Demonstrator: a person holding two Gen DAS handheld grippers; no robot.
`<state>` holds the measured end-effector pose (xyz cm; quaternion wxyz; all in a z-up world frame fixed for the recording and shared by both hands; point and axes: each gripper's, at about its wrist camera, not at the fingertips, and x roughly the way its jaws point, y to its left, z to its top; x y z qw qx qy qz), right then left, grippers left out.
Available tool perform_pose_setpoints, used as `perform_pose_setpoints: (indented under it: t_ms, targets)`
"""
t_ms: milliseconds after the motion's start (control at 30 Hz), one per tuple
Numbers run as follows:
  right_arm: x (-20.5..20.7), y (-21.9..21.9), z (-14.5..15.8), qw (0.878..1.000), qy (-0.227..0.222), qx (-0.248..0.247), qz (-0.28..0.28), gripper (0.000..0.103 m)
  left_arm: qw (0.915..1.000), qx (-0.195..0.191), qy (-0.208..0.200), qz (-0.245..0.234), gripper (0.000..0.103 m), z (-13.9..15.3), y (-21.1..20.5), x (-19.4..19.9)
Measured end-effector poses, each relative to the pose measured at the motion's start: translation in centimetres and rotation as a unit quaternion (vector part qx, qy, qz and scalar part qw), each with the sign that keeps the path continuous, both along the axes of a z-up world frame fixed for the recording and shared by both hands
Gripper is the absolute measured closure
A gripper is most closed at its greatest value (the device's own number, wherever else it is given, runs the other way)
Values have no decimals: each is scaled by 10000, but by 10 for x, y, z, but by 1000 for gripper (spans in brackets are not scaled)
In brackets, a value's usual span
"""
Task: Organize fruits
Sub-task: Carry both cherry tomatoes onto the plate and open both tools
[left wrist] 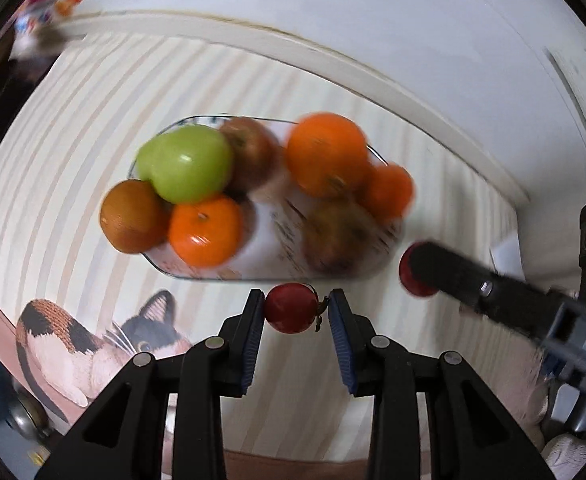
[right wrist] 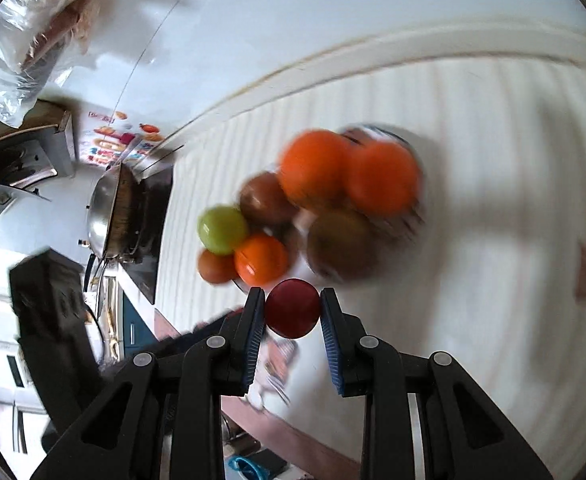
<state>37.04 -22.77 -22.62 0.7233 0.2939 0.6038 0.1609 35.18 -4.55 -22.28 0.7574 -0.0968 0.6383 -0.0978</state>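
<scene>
Holding 1 small red fruit (left wrist: 291, 308), left gripper (left wrist: 296, 310) hangs above glass plate (left wrist: 181, 272). Right gripper (right wrist: 292, 308) clamps a second red fruit (right wrist: 292, 307).

The right gripper (right wrist: 292, 312) has its jaws closed on a small dark red fruit (right wrist: 292, 308), blue pads pressing both sides. Just beyond that fruit sits a blurred glass plate (right wrist: 415, 220) of fruit on the striped worktop (right wrist: 473, 320): a green apple (right wrist: 223, 230) to the far left of the red fruit, an orange (right wrist: 261, 258) nearest it, two larger oranges (right wrist: 313, 168) farther off. A metal wok (right wrist: 105, 216) stands well left.
</scene>
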Motion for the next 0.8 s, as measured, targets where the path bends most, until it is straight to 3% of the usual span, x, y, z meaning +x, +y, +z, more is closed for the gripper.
perform_pose_setpoints:
  t_ms: [167, 267, 333, 400, 467, 500, 567, 633, 800]
  targets:
    - [49, 26, -12, 9991, 157, -190, 340, 72, 9996, -52, 134, 235, 72, -11, 11, 19]
    - [59, 29, -24, 9983, 346, -191, 416, 71, 9993, 66, 211, 317, 71, -15, 13, 28]
    - [62, 25, -27, 9985, 371, -217, 350, 53, 9993, 74, 205, 315, 70, -17, 11, 31]
    - [61, 23, -28, 9987, 357, -241, 285, 41, 9993, 79, 182, 307, 59, -14, 12, 32]
    - [59, 17, -25, 9985, 333, -357, 250, 38, 9994, 140, 125, 294, 51, -12, 12, 33]
    - [58, 16, -22, 9982, 277, -457, 262, 37, 9992, 254, 62, 299, 38, -9, 14, 32]
    - [54, 13, -16, 9964, 166, -779, 281, 28, 9989, 358, -43, 316, 27, -4, 18, 31]
    - [50, 12, -11, 9939, 51, -1045, 337, 14, 9978, 535, -161, 345, 26, 2, 22, 25]
    - [29, 20, 0, 9752, -293, -2104, 628, 8, 9942, 953, -378, 329, 16, 6, 31, 15]
